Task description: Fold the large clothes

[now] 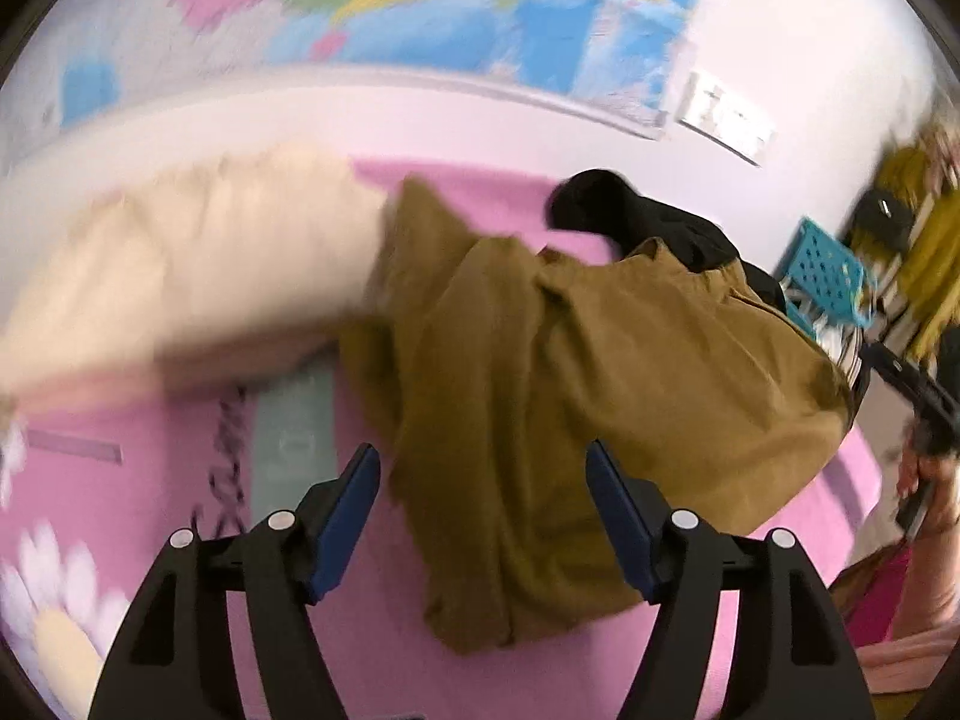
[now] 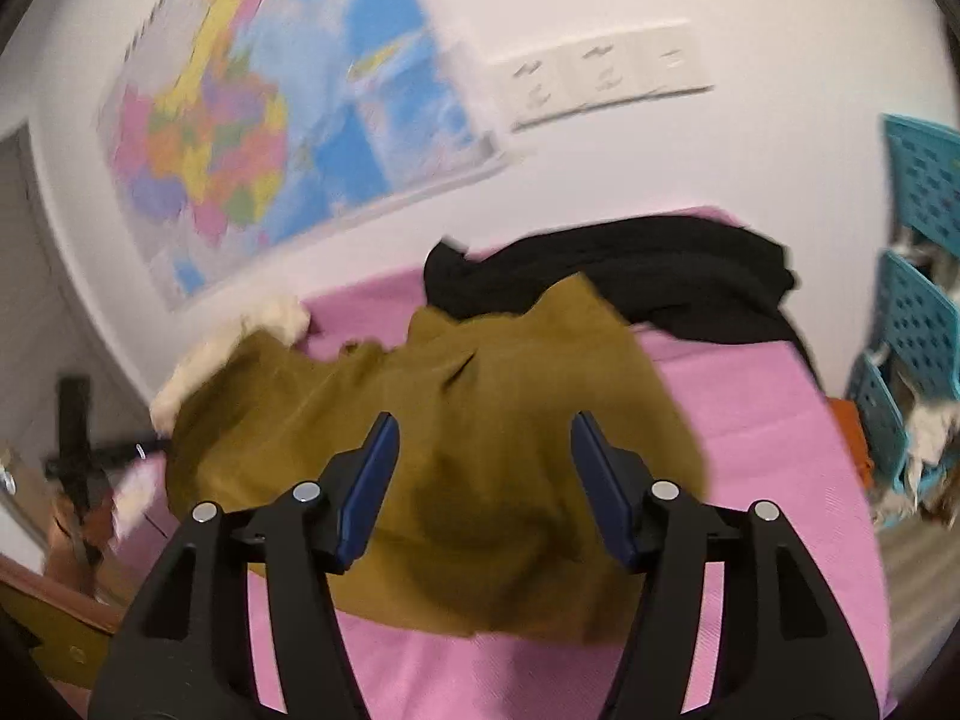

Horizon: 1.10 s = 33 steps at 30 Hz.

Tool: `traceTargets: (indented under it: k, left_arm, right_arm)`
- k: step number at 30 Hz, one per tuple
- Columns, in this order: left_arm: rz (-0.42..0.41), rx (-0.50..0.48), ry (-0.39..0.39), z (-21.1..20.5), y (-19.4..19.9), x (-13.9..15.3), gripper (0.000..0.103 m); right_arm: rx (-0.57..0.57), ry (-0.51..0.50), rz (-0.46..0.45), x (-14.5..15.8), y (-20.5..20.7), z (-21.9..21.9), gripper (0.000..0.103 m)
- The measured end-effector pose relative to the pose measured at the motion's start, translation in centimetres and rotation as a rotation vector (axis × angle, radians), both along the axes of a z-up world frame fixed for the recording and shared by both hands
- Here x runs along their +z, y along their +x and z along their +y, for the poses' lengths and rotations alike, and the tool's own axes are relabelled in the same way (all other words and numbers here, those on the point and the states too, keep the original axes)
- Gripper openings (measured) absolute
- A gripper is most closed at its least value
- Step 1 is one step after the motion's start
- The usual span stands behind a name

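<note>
Cloth, an olive-brown crumpled garment, lies heaped on the pink bed sheet beside a black garment. Left tool and right tool both hover spread wide, holding nothing. Probably soft, limp; best pinched at a hem or corner.

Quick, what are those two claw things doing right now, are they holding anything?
Left hand-held gripper: open, holding nothing, over the mustard-brown garment.
Right hand-held gripper: open, holding nothing, over the same garment.
</note>
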<state>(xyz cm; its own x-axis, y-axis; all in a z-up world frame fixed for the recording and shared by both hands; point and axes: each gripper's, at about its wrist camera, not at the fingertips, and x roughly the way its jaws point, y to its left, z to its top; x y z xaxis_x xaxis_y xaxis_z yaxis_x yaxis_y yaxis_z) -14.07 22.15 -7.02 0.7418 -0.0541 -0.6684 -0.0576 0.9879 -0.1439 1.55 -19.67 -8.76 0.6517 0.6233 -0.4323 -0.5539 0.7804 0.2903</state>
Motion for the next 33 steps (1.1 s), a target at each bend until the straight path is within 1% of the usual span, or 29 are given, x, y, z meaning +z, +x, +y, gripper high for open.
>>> traceTargets:
  k: [2,3,4,5,6,7,8,9,10,12,13,15,16,17,18,21,24,26,28,29,31,32,33]
  left_arm:
    - [0.002,-0.017,0.028,-0.6,1.2,0.2,0.068]
    - [0.018,-0.023,0.037,-1.0,2.1,-0.2,0.065]
    - [0.038,-0.015,0.05,-0.9,2.7,-0.8,0.06]
    - [0.066,-0.002,0.06,-0.6,3.3,-1.6,0.056]
    - [0.102,0.015,0.06,-0.4,3.7,-2.5,0.046]
    - [0.139,0.029,0.049,0.0,4.4,-3.4,0.045]
    - [0.161,0.037,0.01,0.7,4.9,-4.3,0.046]
    - [0.162,0.048,-0.028,1.4,5.0,-4.7,0.047]
    - [0.156,0.053,-0.04,1.6,4.9,-4.7,0.047]
    - [0.145,0.071,-0.013,1.2,4.5,-4.3,0.049]
    - [0.141,0.084,0.004,1.0,4.3,-4.0,0.052]
    - [0.097,0.09,0.058,0.1,3.5,-2.8,0.053]
    - [0.067,0.097,0.094,-0.4,3.1,-2.1,0.055]
    - [0.045,0.094,0.122,-1.0,2.8,-1.4,0.059]
    - [0.021,0.085,0.145,-1.6,2.4,-0.8,0.062]
    - [-0.036,0.046,0.179,-2.9,1.6,0.5,0.064]
    - [-0.063,-0.01,0.182,-4.3,1.5,1.0,0.065]
    - [-0.056,-0.044,0.177,-5.0,1.8,0.5,0.066]
    - [-0.027,-0.065,0.166,-5.5,2.5,-0.5,0.066]
    - [-0.014,-0.069,0.16,-5.6,2.9,-1.0,0.066]
    - [0.035,-0.056,0.139,-5.3,3.7,-2.2,0.066]
    - [0.067,-0.044,0.129,-4.8,4.2,-3.2,0.066]
    - [0.082,-0.03,0.127,-4.5,4.4,-3.7,0.065]
  right_arm:
    - [0.034,-0.021,0.044,-1.4,1.8,2.1,0.051]
    - [0.042,-0.022,0.07,-2.1,2.5,2.7,0.047]
    - [0.042,-0.03,0.089,-2.8,3.2,3.2,0.038]
    - [0.04,-0.056,0.104,-3.7,4.1,3.9,0.036]
    - [0.035,-0.064,0.119,-4.3,4.7,4.3,0.032]
    - [0.029,-0.063,0.134,-4.9,5.4,4.5,0.03]
    - [0.027,-0.044,0.166,-5.5,6.3,4.5,0.03]
    - [0.026,-0.032,0.181,-5.7,6.5,4.4,0.03]
    - [0.018,-0.033,0.181,-5.6,6.4,4.4,0.03]
    - [0.011,-0.038,0.166,-4.9,5.6,4.4,0.034]
    - [0.002,-0.042,0.147,-4.4,4.9,4.2,0.04]
    - [-0.007,-0.037,0.103,-3.2,3.4,4.0,0.048]
    - [-0.004,-0.026,0.087,-2.7,2.9,3.8,0.05]
    - [0.007,-0.008,0.062,-2.0,2.0,3.8,0.052]
    - [0.022,0.004,0.044,-1.5,1.4,3.9,0.057]
    - [0.106,0.026,0.006,-0.1,-0.3,5.2,0.058]
    - [0.19,0.0,-0.007,0.0,-1.2,7.7,0.059]
    - [0.231,-0.02,-0.002,-0.5,-1.4,9.4,0.059]
    - [0.28,-0.014,0.043,-1.3,-0.8,10.6,0.059]
    - [0.288,-0.015,0.068,-2.0,-0.3,11.2,0.058]
    - [0.271,-0.06,0.111,-3.5,0.9,11.9,0.057]
    - [0.247,-0.084,0.129,-4.3,1.6,12.0,0.054]
    - [0.235,-0.085,0.153,-4.9,2.1,12.0,0.047]
